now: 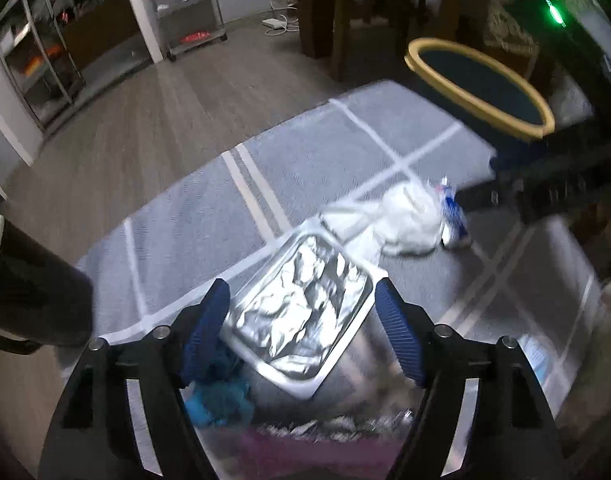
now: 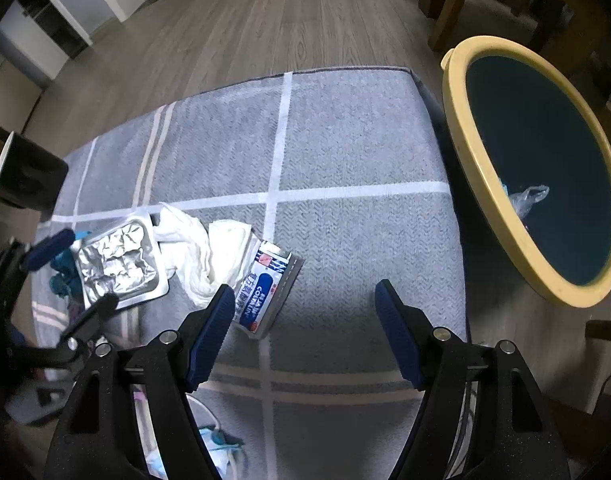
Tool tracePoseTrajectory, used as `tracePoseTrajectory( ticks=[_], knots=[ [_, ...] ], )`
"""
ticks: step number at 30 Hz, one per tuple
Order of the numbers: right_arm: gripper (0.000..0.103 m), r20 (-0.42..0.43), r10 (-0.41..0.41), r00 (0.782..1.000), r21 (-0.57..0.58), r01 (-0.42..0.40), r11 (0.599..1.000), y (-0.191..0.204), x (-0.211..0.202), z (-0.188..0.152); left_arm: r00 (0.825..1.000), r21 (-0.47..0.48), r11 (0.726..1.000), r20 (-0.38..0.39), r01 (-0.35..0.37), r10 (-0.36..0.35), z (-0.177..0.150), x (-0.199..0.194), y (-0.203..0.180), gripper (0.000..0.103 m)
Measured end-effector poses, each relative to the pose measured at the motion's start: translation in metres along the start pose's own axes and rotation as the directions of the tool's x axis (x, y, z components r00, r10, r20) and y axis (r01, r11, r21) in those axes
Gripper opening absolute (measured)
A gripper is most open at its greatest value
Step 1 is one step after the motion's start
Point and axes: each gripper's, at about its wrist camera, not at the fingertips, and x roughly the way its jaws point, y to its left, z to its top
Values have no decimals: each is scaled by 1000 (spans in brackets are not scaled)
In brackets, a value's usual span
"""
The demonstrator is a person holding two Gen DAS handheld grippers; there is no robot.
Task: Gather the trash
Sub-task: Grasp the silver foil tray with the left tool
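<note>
**Now: left jaws straddling the foil tray, right jaws idling wide**

Right now your left gripper [image 1: 301, 312] is reaching over the crumpled silver foil tray with the white rim [image 1: 305, 316], which is lying flat on the grey cloth-covered worktop with white grid lines [image 2: 345, 140]. The jaws are standing wide, one blue pad on each side of the tray and neither pressing it yet, as far as the blurred left view is showing. The tray's long axis is running away from you and slightly rightward, so the jaws are spanning its short width, which looks like the right way to close.

Your right gripper [image 2: 301, 320] is hanging with jaws wide and holding nothing. The small white-and-blue printed carton [image 2: 265, 292] is lying just ahead of its left pad, touching the rumpled white tissue [image 2: 201, 256]; its long axis is tilting toward you.

The round dark bin with the yellow rim [image 2: 501, 208] is sitting off the worktop's right edge, nearer your right hand, so the tray is facing the longer carry.
</note>
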Motion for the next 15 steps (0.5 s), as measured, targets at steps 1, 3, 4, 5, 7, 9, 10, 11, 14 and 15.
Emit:
tracePoseTrajectory(
  ticks=[1, 3, 4, 5, 7, 9, 10, 11, 14, 15],
  knots=[
    [73, 0, 2, 1000, 0, -2, 1000, 0, 0, 0, 1000, -15, 1000, -6, 11, -11, 2, 3, 2, 85],
    [73, -3, 7, 1000, 2, -7, 1000, 0, 1, -1, 999, -7, 999, -26, 43, -43, 3, 11, 3, 88],
    [73, -6, 10, 1000, 5, -10, 1000, -1, 2, -1, 999, 15, 999, -35, 41, -40, 3, 15, 2, 88],
    [73, -12, 17, 1000, 12, -17, 1000, -2, 3, -1, 998, 35, 999, -44, 39, -37, 3, 18, 0, 88],
    [73, -17, 24, 1000, 20, -24, 1000, -3, 4, -3, 996, 76, 996, -74, 51, -45, 0, 26, -5, 88],
    [73, -24, 27, 999, 16, -27, 1000, 1, 7, -4, 995, 105, 993, -95, 51, -41, -4, 33, -10, 88],
    [73, -28, 26, 999, 11, -26, 1000, 3, 9, -5, 995, 120, 992, -97, 45, -33, -6, 35, -12, 87],
    [73, -31, 24, 999, 6, -24, 1000, 5, 11, -6, 995, 125, 991, -96, 43, -31, -7, 35, -13, 82],
    [71, -37, 24, 999, 0, -24, 1000, 12, 16, -7, 994, 109, 992, -90, 67, -57, -5, 32, -13, 74],
    [68, -37, 23, 999, -7, -23, 1000, 14, 18, -7, 994, 99, 993, -91, 67, -58, -5, 32, -12, 71]
  ],
)
